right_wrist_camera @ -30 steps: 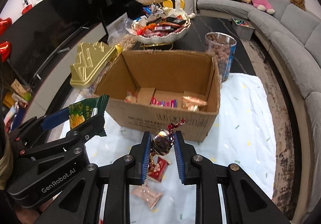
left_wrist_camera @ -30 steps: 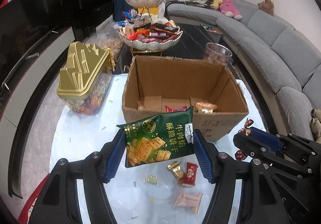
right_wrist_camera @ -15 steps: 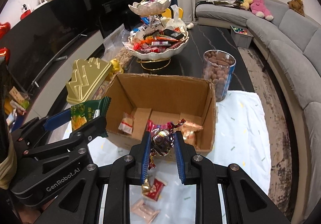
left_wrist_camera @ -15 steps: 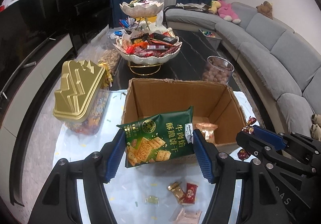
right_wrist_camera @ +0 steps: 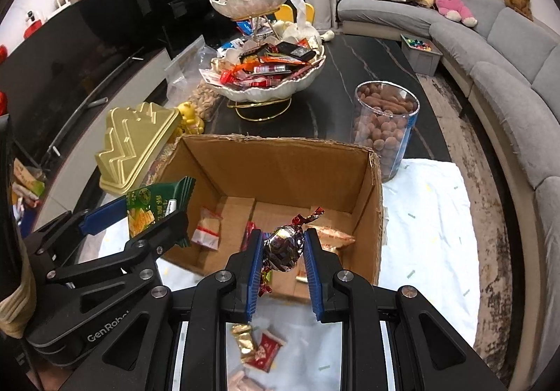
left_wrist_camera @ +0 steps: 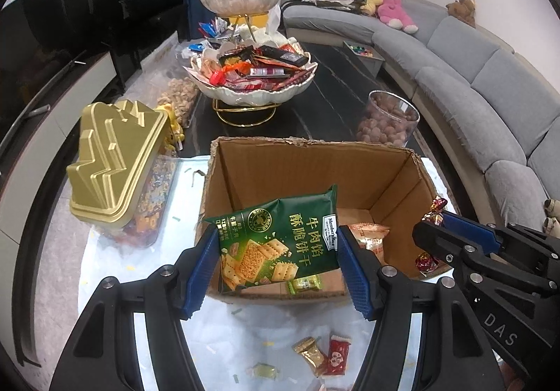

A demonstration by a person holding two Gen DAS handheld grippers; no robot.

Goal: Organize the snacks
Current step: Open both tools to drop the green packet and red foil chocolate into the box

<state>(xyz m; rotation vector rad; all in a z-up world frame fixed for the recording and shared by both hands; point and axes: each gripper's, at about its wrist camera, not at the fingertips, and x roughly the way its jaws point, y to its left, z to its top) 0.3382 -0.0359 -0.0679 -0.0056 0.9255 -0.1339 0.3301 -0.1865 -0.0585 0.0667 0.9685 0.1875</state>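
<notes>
My left gripper (left_wrist_camera: 278,244) is shut on a green biscuit packet (left_wrist_camera: 276,240), held over the near edge of an open cardboard box (left_wrist_camera: 315,160). The same packet (right_wrist_camera: 157,207) shows at the left of the right wrist view. My right gripper (right_wrist_camera: 282,247) is shut on a foil-wrapped candy (right_wrist_camera: 284,247) above the box (right_wrist_camera: 280,160). Several small snack packets lie on the box floor, among them a white one (right_wrist_camera: 208,233) and an orange one (left_wrist_camera: 369,233). Loose candies, a gold one (left_wrist_camera: 309,354) and a red one (left_wrist_camera: 337,354), lie on the white cloth below my grippers.
A gold-lidded candy container (left_wrist_camera: 115,163) stands left of the box. Behind it are a two-tier white bowl stand (left_wrist_camera: 252,76) heaped with snacks and a clear jar of brown snacks (right_wrist_camera: 385,128). A grey sofa (left_wrist_camera: 472,83) curves along the right, a dark cabinet along the left.
Both grippers moved forward with their loads, from in front of the box to over its near edge. The loose candies on the cloth dropped lower in view.
</notes>
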